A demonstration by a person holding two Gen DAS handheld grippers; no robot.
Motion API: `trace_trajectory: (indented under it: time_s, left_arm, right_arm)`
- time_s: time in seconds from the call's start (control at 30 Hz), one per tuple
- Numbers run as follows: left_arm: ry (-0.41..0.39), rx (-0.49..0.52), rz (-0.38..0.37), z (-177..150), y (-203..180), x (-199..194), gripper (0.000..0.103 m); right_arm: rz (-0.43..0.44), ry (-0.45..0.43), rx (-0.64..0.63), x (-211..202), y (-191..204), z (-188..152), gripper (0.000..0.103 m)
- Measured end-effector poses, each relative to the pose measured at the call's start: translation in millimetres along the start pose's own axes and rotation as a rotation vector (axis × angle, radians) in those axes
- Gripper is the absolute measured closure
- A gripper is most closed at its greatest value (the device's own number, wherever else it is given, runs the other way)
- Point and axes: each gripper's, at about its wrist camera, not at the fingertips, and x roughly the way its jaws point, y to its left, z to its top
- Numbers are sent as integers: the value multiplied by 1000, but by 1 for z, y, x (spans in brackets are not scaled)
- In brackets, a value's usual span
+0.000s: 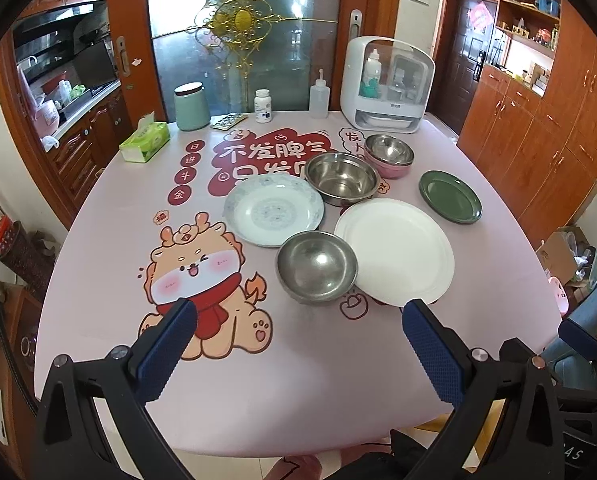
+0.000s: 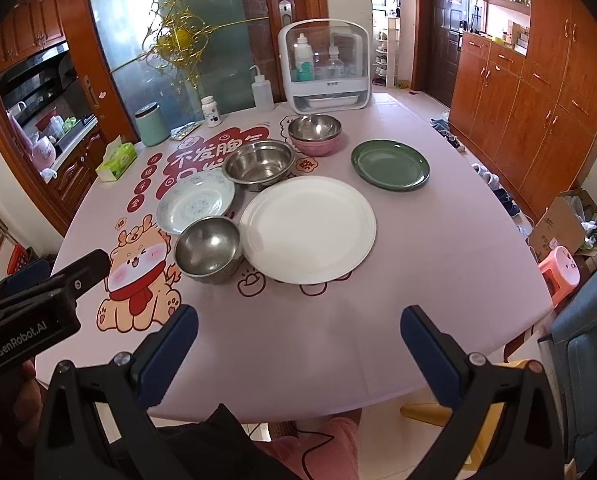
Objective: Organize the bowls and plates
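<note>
Dishes lie spread over the pink table (image 1: pixel 318 380) (image 2: pixel 438 260). A small steel bowl (image 1: pixel 316 266) (image 2: pixel 208 249) sits nearest, beside a large white plate (image 1: pixel 396 251) (image 2: pixel 308 229). Behind them are a blue-patterned plate (image 1: pixel 273 209) (image 2: pixel 195 201), a wide steel bowl (image 1: pixel 341 178) (image 2: pixel 258 164), a steel bowl nested in a pink bowl (image 1: pixel 389 155) (image 2: pixel 315 133) and a green plate (image 1: pixel 450 197) (image 2: pixel 390 165). My left gripper (image 1: pixel 300 346) hangs open over the table's near part, holding nothing. My right gripper (image 2: pixel 298 352) is open too, short of the white plate.
At the table's far side stand a white cabinet-like appliance (image 1: pixel 386 84) (image 2: pixel 324 66), a squeeze bottle (image 1: pixel 319 98), a pill bottle (image 1: pixel 263 106), a green jar (image 1: pixel 191 107) and a tissue box (image 1: pixel 144 142). Wooden cupboards (image 2: pixel 538 100) line the right wall. A pink stool (image 2: pixel 560 270) and blue chair (image 2: pixel 582 360) stand right.
</note>
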Motion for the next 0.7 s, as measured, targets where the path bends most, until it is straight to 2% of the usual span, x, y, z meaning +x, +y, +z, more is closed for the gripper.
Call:
trace_trajectory:
  time_s: [0.7]
  left_arm:
    - [1, -114, 50, 32, -76, 24, 1]
  right_arm:
    - [92, -35, -104, 30, -81, 63, 1]
